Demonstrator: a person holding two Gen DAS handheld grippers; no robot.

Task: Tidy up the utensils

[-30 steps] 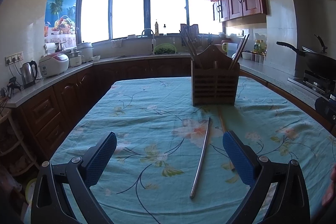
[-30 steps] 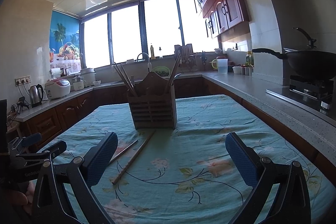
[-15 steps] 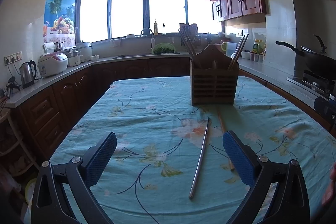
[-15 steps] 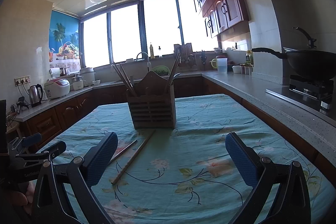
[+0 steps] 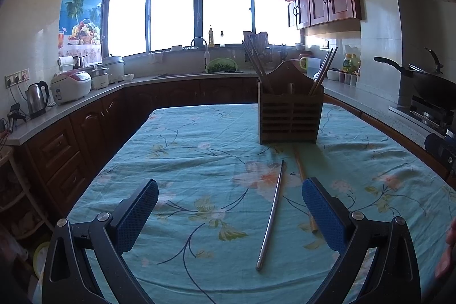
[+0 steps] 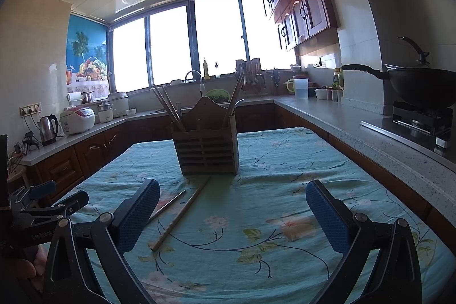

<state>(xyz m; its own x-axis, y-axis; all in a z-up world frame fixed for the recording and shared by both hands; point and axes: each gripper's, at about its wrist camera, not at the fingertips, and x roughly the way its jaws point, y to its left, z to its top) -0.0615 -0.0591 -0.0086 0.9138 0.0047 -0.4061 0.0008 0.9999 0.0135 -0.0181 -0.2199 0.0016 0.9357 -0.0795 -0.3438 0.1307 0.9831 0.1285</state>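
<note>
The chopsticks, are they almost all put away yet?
Partly. Several sticks already stand in the wooden holder. Nothing is in hand: the left gripper and the right gripper are both open and hold nothing. Still left on the tablecloth are a metal chopstick and a wooden chopstick.

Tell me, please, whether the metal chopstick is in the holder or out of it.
Out. The metal chopstick lies flat on the tablecloth in front of the holder, beside a wooden chopstick.
</note>
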